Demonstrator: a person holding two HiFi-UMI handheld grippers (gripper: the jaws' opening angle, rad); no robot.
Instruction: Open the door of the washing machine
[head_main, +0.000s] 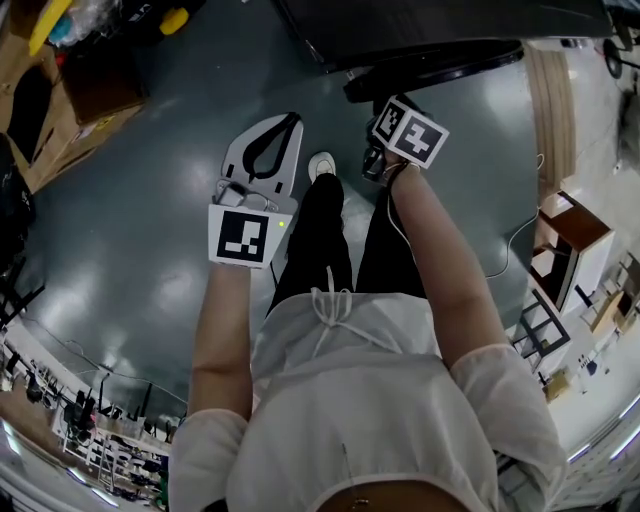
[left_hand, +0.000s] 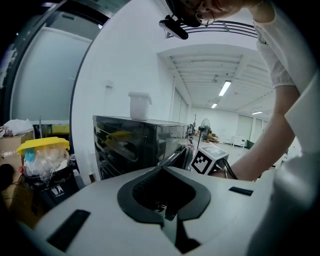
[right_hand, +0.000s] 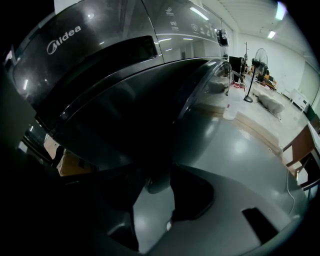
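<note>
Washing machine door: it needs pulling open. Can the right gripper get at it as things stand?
Probably yes. The right gripper is close up against the door at its edge, and nothing stands between them; whether its jaws already grip it is too dark to tell.

We're seeing glossy dark-grey washing machine (right_hand: 115, 70), grey-green floor (head_main: 130, 250), white left gripper (head_main: 285, 122) carrying black-and-white square markers, yellow bin lid (left_hand: 42, 145).

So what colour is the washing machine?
Dark glossy grey, almost black; the washing machine shows best in the right gripper view.
</note>
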